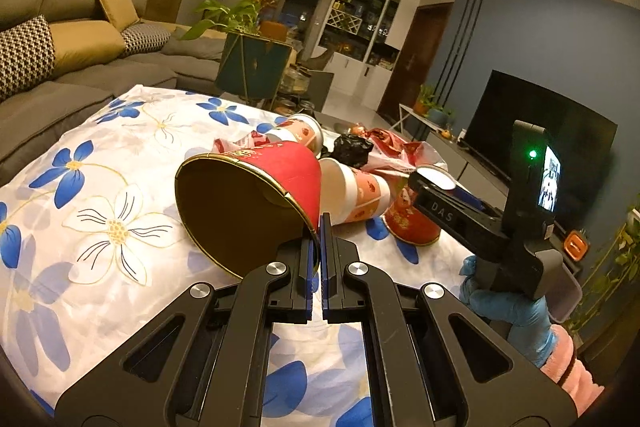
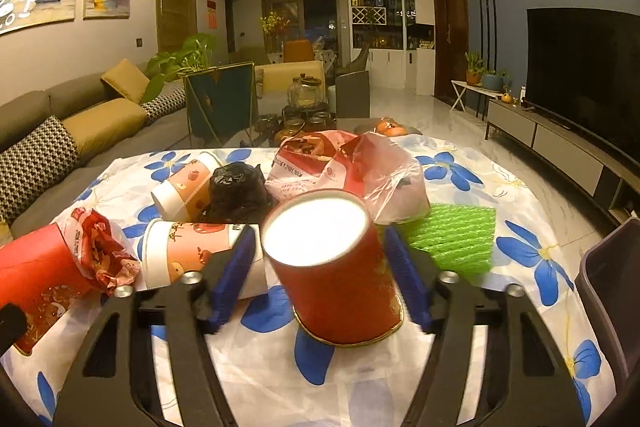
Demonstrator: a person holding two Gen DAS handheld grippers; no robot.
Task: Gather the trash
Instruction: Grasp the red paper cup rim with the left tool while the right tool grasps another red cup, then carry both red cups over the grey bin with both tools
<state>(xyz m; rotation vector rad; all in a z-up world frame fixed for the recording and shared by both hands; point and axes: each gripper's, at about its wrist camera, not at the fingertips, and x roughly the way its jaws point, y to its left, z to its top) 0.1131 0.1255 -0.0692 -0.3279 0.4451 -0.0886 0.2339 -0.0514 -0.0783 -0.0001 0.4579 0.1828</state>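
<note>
Left fingers (image 1: 320,227) clench a tipped red cup's (image 1: 256,195) rim; right fingers (image 2: 320,263) spread around an upturned red cup (image 2: 336,267).

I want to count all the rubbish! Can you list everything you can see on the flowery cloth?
Red paper cups: two; one gripped by its rim, one upside down on the cloth.
Pink-and-white paper cups: two, lying on their sides, left of middle.
Black bag: one, crumpled, middle.
Red-and-clear plastic bags: a heap behind, one more at left.
Green foam sheet: one, right.
Grey bin: one, right edge.
Left gripper: shut on the cup rim.
Right gripper: open around the upside-down cup.
</note>
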